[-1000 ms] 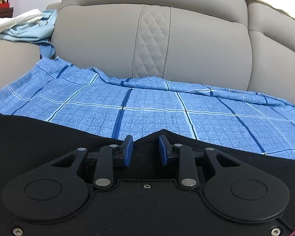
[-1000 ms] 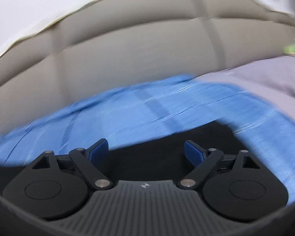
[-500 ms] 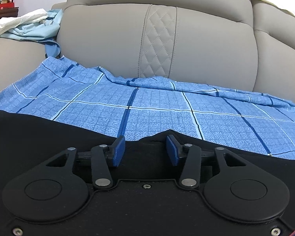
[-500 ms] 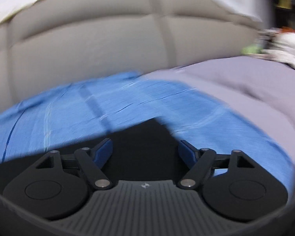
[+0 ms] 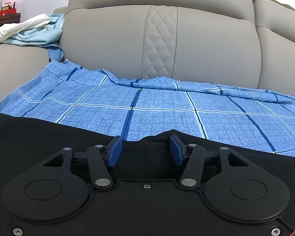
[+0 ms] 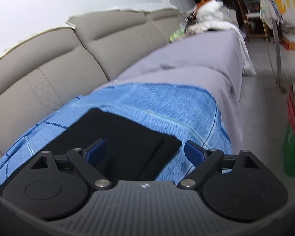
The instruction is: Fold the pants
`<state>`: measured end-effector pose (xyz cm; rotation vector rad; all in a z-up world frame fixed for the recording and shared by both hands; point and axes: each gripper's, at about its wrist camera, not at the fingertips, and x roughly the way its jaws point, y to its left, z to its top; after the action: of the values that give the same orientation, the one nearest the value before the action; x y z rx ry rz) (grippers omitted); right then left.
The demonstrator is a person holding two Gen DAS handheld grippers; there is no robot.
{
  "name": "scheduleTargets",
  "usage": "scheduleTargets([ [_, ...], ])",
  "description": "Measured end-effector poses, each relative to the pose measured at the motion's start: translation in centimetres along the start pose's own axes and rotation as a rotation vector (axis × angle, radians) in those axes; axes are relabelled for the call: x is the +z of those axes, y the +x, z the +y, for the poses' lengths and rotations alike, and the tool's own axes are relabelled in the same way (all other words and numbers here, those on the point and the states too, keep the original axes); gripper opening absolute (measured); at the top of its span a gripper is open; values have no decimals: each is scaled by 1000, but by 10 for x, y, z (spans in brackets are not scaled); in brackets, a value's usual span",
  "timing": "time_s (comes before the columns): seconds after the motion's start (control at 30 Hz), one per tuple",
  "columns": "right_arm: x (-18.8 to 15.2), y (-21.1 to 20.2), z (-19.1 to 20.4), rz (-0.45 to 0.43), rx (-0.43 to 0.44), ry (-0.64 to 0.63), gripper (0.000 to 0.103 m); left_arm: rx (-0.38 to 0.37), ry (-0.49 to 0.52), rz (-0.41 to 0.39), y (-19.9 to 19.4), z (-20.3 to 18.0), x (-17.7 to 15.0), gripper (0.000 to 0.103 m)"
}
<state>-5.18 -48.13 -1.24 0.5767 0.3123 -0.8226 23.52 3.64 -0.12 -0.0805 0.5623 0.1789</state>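
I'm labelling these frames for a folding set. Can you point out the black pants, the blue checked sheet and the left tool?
black pants (image 6: 116, 135), right wrist view, flat top panel.
blue checked sheet (image 5: 163, 102), left wrist view, middle square.
left tool (image 5: 144, 150), left wrist view, gap between its pads.

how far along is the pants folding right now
Looks done: the black pants lie flat on the blue checked sheet, with a folded layer on top. In hand: nothing; the left gripper has just been opening over a raised fabric edge, and the right gripper is open above the pants. Left: probably further folds.
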Motion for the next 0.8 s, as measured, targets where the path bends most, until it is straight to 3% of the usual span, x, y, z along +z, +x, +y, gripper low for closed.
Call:
scheduleTargets([
  [0.17, -2, 17, -7, 101, 44, 74, 92, 2, 0, 1, 0, 0, 0, 53],
  [0.23, -7, 12, -3, 87, 50, 57, 91, 6, 2, 1, 0, 0, 0, 54],
  [0.37, -6, 6, 9, 61, 102, -1, 78, 18, 2, 3, 0, -1, 1, 56],
  [0.5, 1, 18, 16, 57, 91, -11, 74, 21, 6, 39, -12, 3, 9, 62],
  [0.53, 5, 22, 18, 57, 91, -4, 68, -8, -17, 47, -20, 9, 11, 64],
  [0.57, 9, 26, 19, 67, 91, -6, 35, -38, -39, 48, -29, 16, 12, 65],
  [0.6, 14, 32, 21, 101, 93, 0, 10, -67, -55, 41, -40, 25, 13, 68],
  [0.67, 21, 35, 26, 124, 124, -6, 9, -86, -58, 16, -59, 42, 13, 73],
  [0.73, 25, 28, 47, 103, 123, -95, 9, -84, -51, -9, -73, 62, 10, 76],
  [0.8, 27, 17, 77, 88, 175, -166, 9, -73, -67, -19, -79, 84, 3, 76],
])
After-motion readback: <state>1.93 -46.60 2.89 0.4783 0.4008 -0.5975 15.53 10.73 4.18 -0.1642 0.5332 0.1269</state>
